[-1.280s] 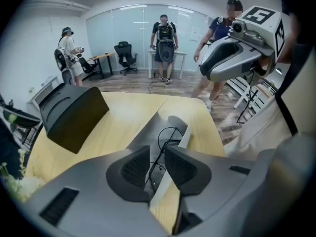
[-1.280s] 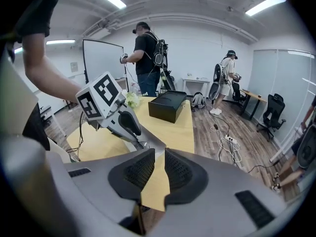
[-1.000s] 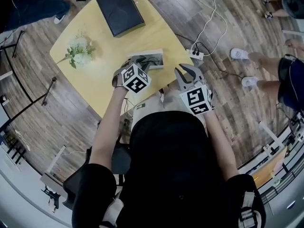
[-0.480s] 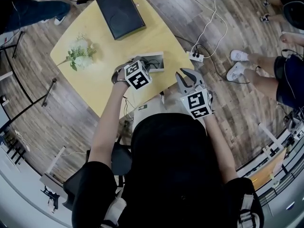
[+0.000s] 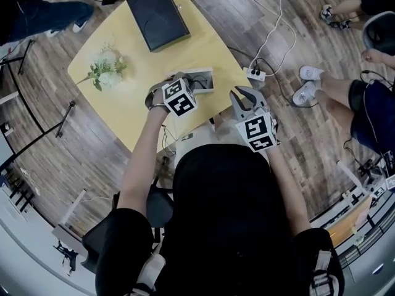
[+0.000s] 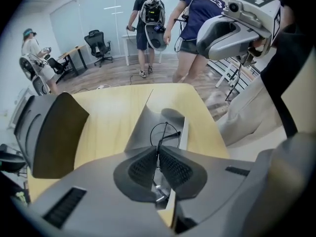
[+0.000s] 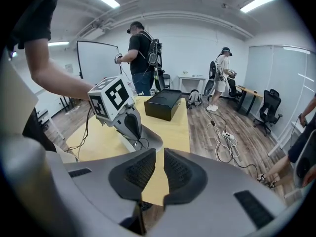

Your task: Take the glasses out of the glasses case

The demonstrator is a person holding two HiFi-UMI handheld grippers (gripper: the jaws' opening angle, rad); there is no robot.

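Observation:
An open grey glasses case lies near the yellow table's right edge. Thin wire-framed glasses rest inside the case. My left gripper points steeply down into it, shut on a thin wire part of the glasses. In the head view the left gripper hangs over the case's near end. My right gripper hovers past the table's right edge, apart from the case. Its jaws have just closed a little and stand narrowly open, with nothing between them.
A black box sits at the table's far end and a flower bunch at its left. A power strip with cables lies on the floor to the right. Several people stand around the room.
My left gripper's marker cube has turned and shifted slightly over the case. The right gripper has stayed put. A bystander's feet at the right have moved.

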